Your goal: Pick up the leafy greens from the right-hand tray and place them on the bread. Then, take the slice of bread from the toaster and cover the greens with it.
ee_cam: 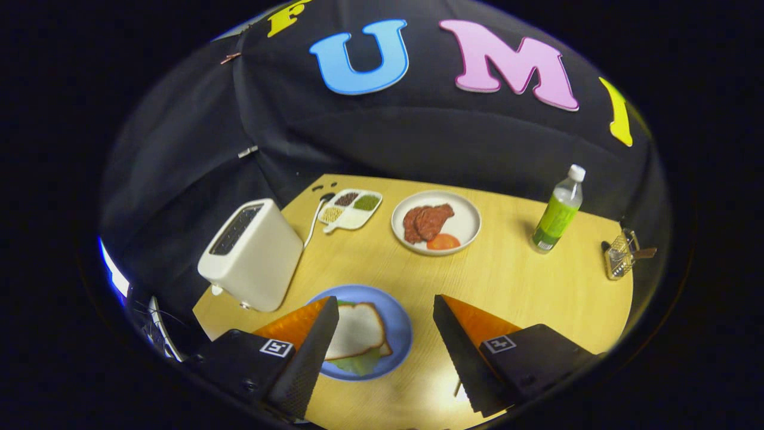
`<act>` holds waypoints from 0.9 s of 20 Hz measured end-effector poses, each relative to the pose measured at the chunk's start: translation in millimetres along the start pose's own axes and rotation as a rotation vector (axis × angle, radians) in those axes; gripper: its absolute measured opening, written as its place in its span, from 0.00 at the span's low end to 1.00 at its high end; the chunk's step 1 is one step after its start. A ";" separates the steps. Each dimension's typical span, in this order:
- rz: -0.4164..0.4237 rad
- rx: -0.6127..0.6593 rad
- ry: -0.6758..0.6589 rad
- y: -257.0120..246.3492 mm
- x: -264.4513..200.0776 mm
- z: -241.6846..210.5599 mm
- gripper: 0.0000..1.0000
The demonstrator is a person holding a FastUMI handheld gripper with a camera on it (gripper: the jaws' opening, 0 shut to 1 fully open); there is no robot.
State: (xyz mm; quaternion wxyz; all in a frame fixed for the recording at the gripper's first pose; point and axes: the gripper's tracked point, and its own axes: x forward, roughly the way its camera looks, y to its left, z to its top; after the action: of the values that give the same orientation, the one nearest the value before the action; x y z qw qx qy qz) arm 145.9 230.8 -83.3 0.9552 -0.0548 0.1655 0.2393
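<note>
Gripper view: the gripper [385, 310] has its 2 fingers spread wide apart, with nothing between them. It sits above the wooden table [525, 286], raised clear of all objects.

Blue plate [401, 325]: lies just ahead of the fingers, partly behind the left finger. A slice of bread [358, 328] lies on top, with leafy greens [361, 362] protruding from under its near edge. A lower slice edge appears to show beside the top slice.

Toaster [253, 254]: stands beside the plate. Its slots look empty, although their interior is dark.

Status, as judged: greens placed, top slice placed. Both steps appear complete. Remaining action: withdraw only.

Beyond: a white plate [465, 224] with meat and tomato, a divided tray [352, 220], and a green bottle [558, 212].
</note>
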 end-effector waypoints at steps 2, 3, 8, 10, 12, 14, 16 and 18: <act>-0.008 -0.013 -0.079 -5.1 -29.4 36.4 0.99; -0.012 -0.031 -0.119 -8.3 -44.1 55.8 0.99; -0.049 -0.072 -0.398 -18.7 -137.7 169.2 0.99; -0.068 -0.076 -0.497 -27.5 -176.6 198.6 0.99; -0.119 -0.081 -0.585 -41.1 -213.1 217.4 0.99; -0.178 -0.065 -0.665 -53.4 -247.7 223.8 0.99; -0.268 -0.039 -0.719 -72.5 -273.5 218.8 0.98; -0.359 -0.020 -0.744 -89.3 -294.1 201.7 0.98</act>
State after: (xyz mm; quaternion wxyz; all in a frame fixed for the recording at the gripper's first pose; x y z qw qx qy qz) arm 2.5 60.3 209.1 0.9758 -0.0016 -0.2058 0.0741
